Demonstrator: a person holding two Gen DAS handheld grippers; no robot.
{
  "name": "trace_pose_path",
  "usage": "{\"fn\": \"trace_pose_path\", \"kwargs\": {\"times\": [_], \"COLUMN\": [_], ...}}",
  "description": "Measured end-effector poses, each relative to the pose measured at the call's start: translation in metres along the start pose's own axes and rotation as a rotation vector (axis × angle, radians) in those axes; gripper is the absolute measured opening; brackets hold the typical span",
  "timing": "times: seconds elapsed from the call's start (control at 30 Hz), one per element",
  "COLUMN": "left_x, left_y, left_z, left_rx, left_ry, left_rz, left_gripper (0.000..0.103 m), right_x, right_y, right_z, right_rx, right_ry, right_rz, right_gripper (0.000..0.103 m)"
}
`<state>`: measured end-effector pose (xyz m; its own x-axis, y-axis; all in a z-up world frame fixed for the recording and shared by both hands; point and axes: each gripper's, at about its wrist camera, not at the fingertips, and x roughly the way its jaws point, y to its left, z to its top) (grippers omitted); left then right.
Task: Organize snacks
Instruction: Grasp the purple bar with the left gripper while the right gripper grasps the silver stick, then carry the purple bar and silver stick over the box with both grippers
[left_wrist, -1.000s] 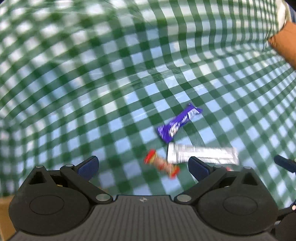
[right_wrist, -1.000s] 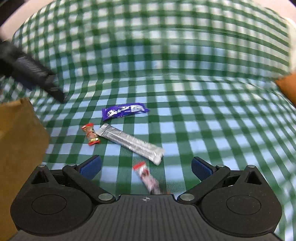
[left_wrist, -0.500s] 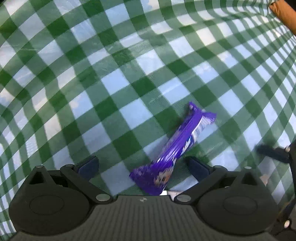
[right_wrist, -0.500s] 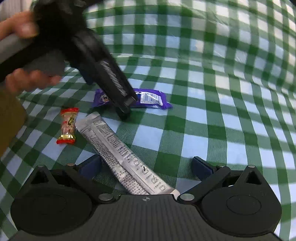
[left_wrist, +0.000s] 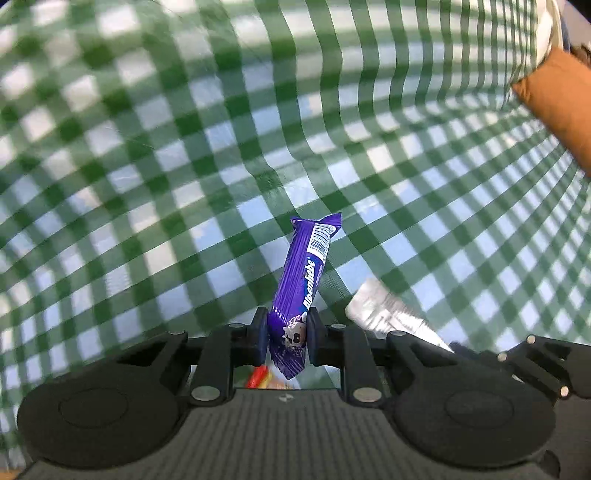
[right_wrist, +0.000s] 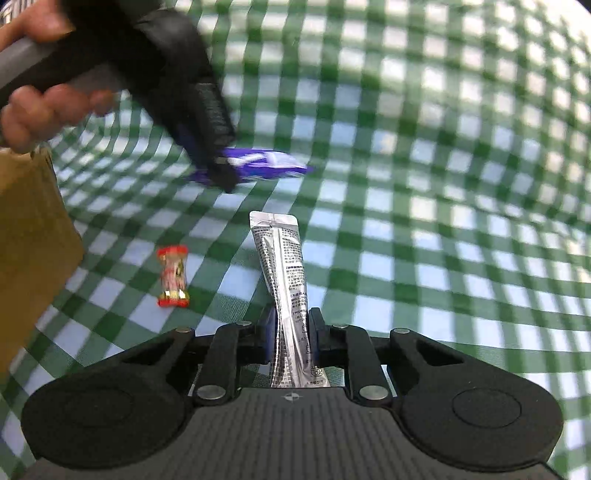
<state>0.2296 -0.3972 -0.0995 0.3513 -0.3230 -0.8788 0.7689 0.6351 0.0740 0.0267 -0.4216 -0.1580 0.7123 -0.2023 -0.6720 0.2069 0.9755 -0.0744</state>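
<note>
A: Snacks first. The left tool (left_wrist: 286, 330) has a purple bar (left_wrist: 306, 280) between its blue pads, jaws closing and pressing on the wrapper near its lower end, the rest of the bar sticking forward over the checked cloth.

B: And the right tool (right_wrist: 291, 332)?

A: Same story. Its jaws are closing on a silver stick pack (right_wrist: 286, 280), pinched near the lower end, the sealed top pointing away from the camera.

B: A second back both tools were spread wide with nothing in them.

A: Yes. All the snacks lay flat on the counter (right_wrist: 461, 258) then; half a second back each tool was straddling its snack with the pads still apart. Now both pads have come in, so I judge both pickups are made and the next step is carrying them off.

B: What's left lying there?

A: A small red candy (right_wrist: 173, 277) on the cloth, a little left of the silver pack. In the left wrist view a scrap of red shows just under the tool; I can't tell what it is.

B: Farther out?

A: The person's hand (right_wrist: 40, 107) holding the left tool, with the purple bar blurred at its tip. A brown cardboard box (right_wrist: 33, 254) stands at the left edge, nearer than the hand. My guess is the snacks go there.
</note>
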Motion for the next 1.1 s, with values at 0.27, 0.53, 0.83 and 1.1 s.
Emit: {"fn": "trace_pose_path", "kwargs": {"times": [0.27,0.53,0.83,1.1], "left_x": [-0.116,-0.215,-0.293,-0.338], "left_y": [-0.006,0.001,0.024,0.042], "left_z": [-0.046,-0.123,-0.221,-0.308], "left_rx": [-0.044,-0.049,-0.109,-0.205], "left_ry": [-0.113,-0.188,-0.214,-0.184], "left_rz": [0.046,0.106,0.152,0.178], "left_gripper": [0.023,0.023,0.023,0.023], "right_x": [-0.100,-0.195,-0.264,-0.302], "right_y": [0.011,0.065,0.142,0.213], "right_z": [0.015,0.004,-0.019,-0.029], "right_rx": [0.123,0.189,0.203,0.161], "right_ry": [-0.128,-0.187,-0.191,-0.163], "right_rz": [-0.069,-0.075,0.016,0.117], "right_gripper": [0.020,0.020,0.020,0.020]}}
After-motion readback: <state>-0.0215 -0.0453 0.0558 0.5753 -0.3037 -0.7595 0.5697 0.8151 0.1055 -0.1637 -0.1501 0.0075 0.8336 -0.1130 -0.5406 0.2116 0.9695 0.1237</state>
